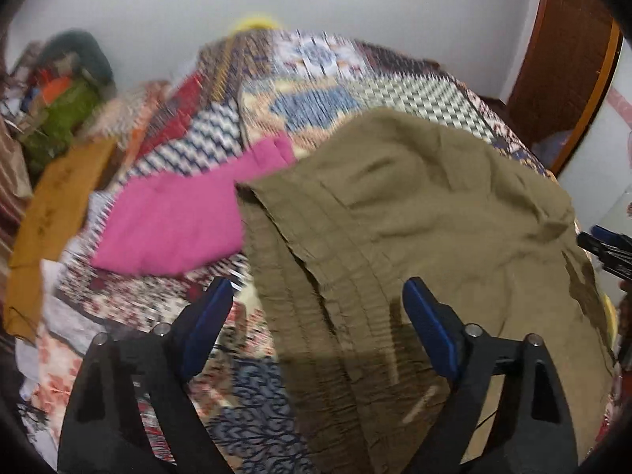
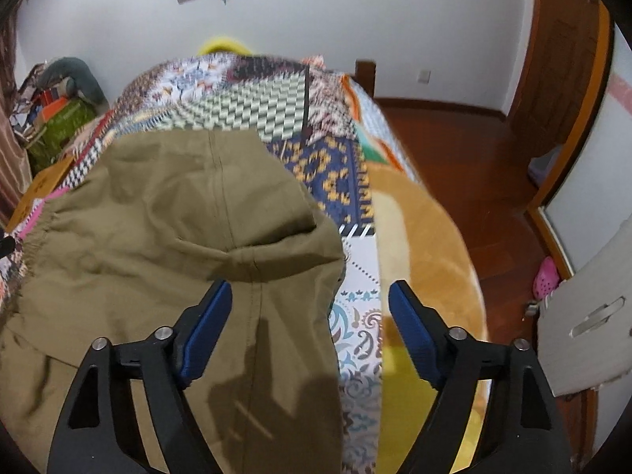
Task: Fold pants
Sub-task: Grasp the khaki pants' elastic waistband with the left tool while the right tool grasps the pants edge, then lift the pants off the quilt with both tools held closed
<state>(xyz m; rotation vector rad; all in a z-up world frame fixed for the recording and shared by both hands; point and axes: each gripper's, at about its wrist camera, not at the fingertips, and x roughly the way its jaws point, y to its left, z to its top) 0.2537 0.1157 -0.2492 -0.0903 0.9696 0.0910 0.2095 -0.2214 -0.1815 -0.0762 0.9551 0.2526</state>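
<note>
Olive-brown pants (image 1: pixel 414 217) lie folded on a patterned bedspread (image 1: pixel 316 91), with the gathered waistband (image 1: pixel 312 260) on their left edge. My left gripper (image 1: pixel 318 308) is open above the waistband, with one blue pad (image 1: pixel 207 328) left of the cloth and the other over it. In the right wrist view the pants (image 2: pixel 166 217) fill the left and centre. My right gripper (image 2: pixel 310 312) is open and empty over their right edge. Its tip shows at the far right of the left wrist view (image 1: pixel 604 247).
A pink garment (image 1: pixel 177 221) and a mustard garment (image 1: pixel 51 221) lie left of the pants. A pile of clothes (image 1: pixel 63 106) sits at the far left by the wall. The bed's right edge (image 2: pixel 454 237) drops to a wooden floor (image 2: pixel 474 166). A wooden door (image 2: pixel 561 59) is at right.
</note>
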